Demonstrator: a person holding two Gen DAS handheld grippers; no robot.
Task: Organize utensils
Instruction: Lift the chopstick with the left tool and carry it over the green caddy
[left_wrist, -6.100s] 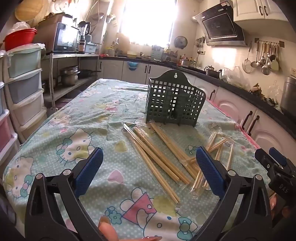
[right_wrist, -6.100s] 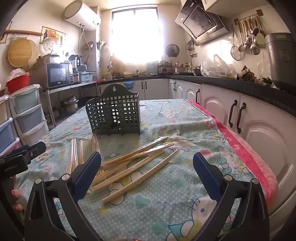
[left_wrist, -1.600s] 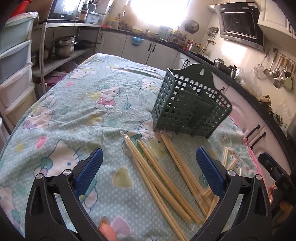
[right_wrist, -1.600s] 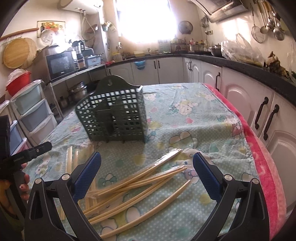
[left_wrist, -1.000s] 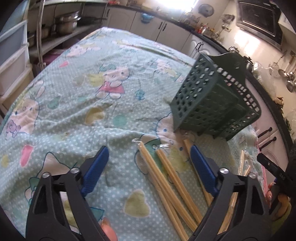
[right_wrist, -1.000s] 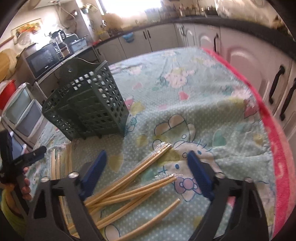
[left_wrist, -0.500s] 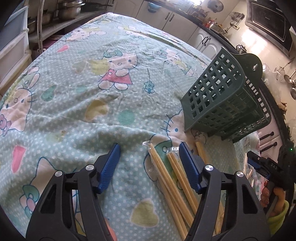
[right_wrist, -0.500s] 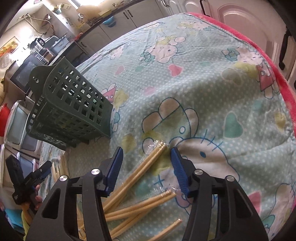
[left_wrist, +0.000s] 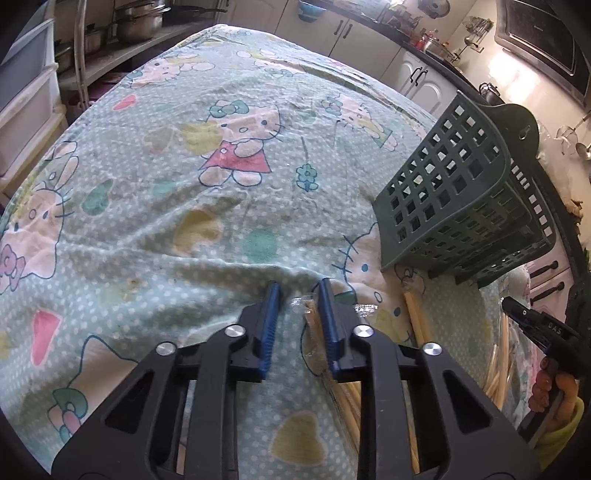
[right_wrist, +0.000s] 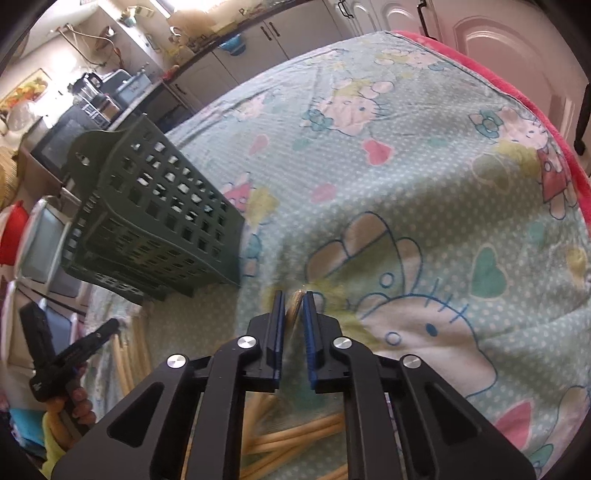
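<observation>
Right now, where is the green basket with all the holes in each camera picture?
Left wrist view: the green basket stands at the right, above and right of the left gripper.
Right wrist view: the green basket stands at the left, above and left of the right gripper.
Shared landmark: the cartoon-cat tablecloth under it.

Left tongs (left_wrist: 298, 291) closing on the tip of a wrapped chopstick pair (left_wrist: 311, 321) lying on the cartoon-print cloth (left_wrist: 184, 177) covering the bench, with the green lattice utensil basket (left_wrist: 458, 206) standing just beyond at right.
</observation>
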